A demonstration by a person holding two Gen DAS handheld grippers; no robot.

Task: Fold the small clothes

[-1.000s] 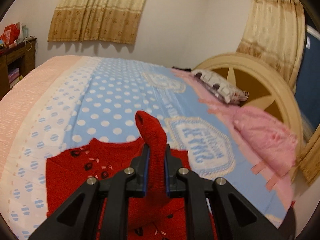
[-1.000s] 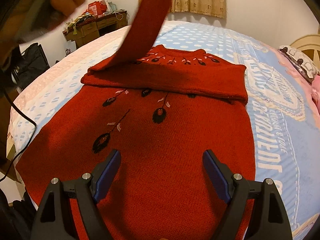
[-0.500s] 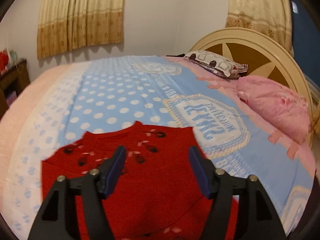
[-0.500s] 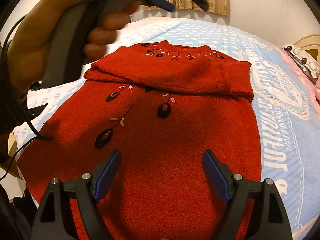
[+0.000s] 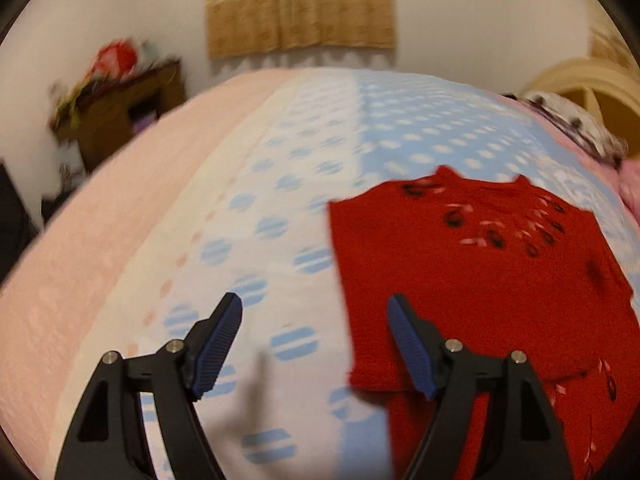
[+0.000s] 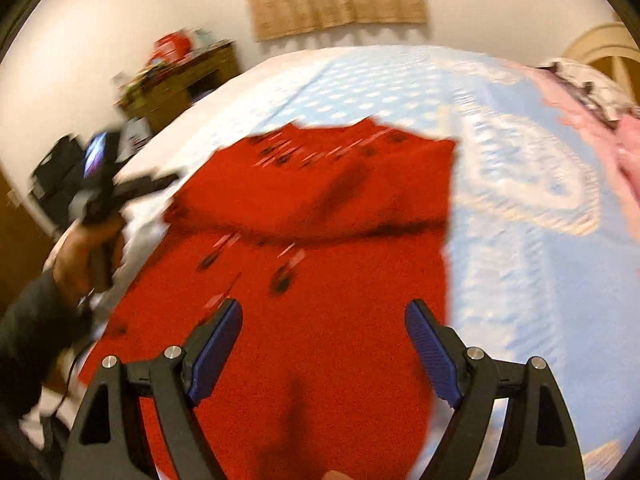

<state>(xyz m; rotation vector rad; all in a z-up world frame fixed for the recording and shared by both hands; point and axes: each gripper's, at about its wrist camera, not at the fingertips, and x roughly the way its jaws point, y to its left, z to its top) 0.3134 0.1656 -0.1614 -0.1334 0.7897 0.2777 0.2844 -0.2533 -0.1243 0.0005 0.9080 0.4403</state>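
Note:
A red knit sweater [image 6: 320, 360] with dark flower motifs lies flat on the bed, its sleeves folded across the chest as a thick band [image 6: 312, 196]. In the left wrist view the sweater [image 5: 480, 280] fills the right side. My left gripper [image 5: 315, 308] hovers over the dotted sheet [image 5: 260, 240] at the sweater's left edge; its jaws are opening and nothing is between them. My right gripper [image 6: 324, 312] stands open above the sweater's lower body, empty. A hand [image 6: 80, 256] holding the left gripper shows blurred at the left of the right wrist view.
A cluttered wooden desk [image 5: 120, 108] stands beyond the bed's far left corner. Patterned and pink pillows [image 5: 576, 128] lie by the cream headboard [image 6: 600, 48] at the right. A curtain [image 5: 300, 4] hangs on the far wall. A dark cable trails off the bed's left side.
My left gripper let go of the red sleeve, opened, and swung down and left off the sweater. The sleeve now lies folded across the chest. My right gripper shifted slightly, still open.

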